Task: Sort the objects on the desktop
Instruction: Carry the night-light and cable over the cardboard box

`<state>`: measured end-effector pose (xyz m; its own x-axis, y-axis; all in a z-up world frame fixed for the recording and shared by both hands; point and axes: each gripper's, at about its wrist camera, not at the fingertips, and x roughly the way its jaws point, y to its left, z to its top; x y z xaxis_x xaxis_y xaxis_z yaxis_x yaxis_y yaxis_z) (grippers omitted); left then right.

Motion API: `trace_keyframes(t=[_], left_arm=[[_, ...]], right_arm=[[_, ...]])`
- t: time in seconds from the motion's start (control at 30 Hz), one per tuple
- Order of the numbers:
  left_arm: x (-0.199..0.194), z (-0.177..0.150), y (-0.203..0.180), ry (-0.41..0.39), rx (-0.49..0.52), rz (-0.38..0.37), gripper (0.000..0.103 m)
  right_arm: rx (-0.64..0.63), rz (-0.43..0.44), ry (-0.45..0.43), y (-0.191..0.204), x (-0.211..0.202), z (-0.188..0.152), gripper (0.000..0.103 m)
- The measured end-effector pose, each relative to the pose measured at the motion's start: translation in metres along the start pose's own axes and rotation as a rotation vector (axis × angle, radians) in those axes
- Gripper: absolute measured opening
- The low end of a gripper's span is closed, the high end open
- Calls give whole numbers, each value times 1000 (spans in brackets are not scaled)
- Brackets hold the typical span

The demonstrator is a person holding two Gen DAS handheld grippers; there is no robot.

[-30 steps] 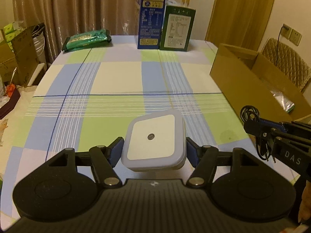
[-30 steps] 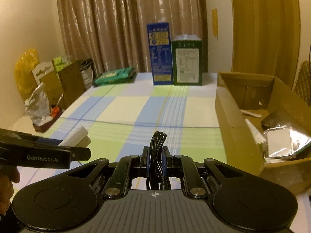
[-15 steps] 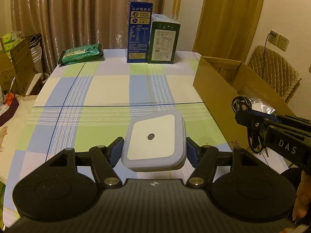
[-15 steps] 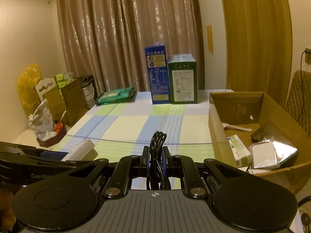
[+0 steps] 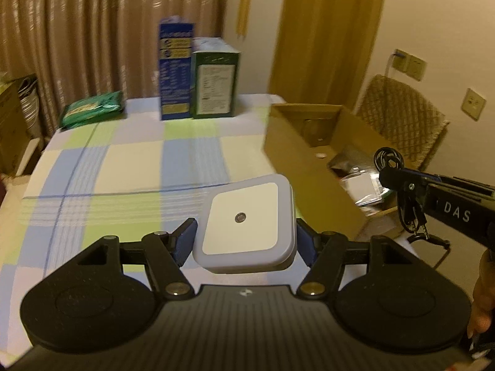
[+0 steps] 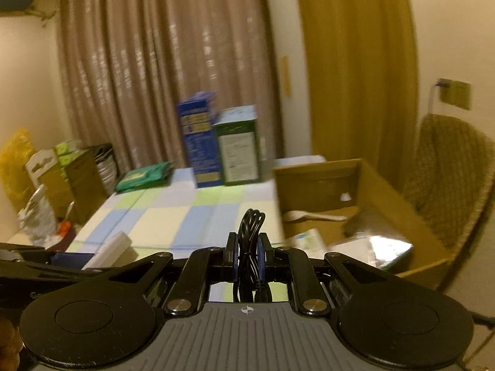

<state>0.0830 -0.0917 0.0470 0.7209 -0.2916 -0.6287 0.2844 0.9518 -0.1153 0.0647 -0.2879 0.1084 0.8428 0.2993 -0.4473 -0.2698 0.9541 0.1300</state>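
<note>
My left gripper point(image 5: 244, 241) is shut on a white square night light point(image 5: 246, 222) with a small round sensor in its face, held above the checked tablecloth. My right gripper point(image 6: 247, 258) is shut on a coiled black cable point(image 6: 252, 238); the same cable point(image 5: 399, 179) hangs from that gripper point(image 5: 393, 174) over the open cardboard box point(image 5: 287, 151) in the left wrist view. In the right wrist view the night light point(image 6: 109, 249) shows at lower left in the left gripper, and the box point(image 6: 399, 204) lies ahead to the right.
The box holds a silvery bag point(image 6: 382, 247), papers and small items. A blue carton point(image 5: 174, 71), a green carton point(image 5: 215, 82) and a green packet point(image 5: 92, 111) stand at the table's far edge. A wicker chair point(image 5: 402, 120) is behind the box; bags and boxes point(image 6: 58, 179) sit left of the table.
Both grippers have risen and swung right towards the cardboard box, each keeping its hold. The box interior is now in fuller view.
</note>
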Motion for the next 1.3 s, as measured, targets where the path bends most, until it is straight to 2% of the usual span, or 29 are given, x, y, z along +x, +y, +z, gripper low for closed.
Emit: trace_keyframes(t=[0.3, 0.63, 0.97, 1.3], left_arm=[[23, 25, -58, -7, 72, -93, 62], [55, 47, -115, 1, 130, -179, 62], [79, 62, -131, 6, 123, -193, 62], [107, 77, -131, 27, 88, -215, 62]], right_arm=[[42, -117, -35, -66, -18, 16, 9], [73, -159, -13, -114, -15, 25, 9], [60, -158, 28, -135, 6, 30, 9], [57, -162, 44, -149, 26, 36, 9]])
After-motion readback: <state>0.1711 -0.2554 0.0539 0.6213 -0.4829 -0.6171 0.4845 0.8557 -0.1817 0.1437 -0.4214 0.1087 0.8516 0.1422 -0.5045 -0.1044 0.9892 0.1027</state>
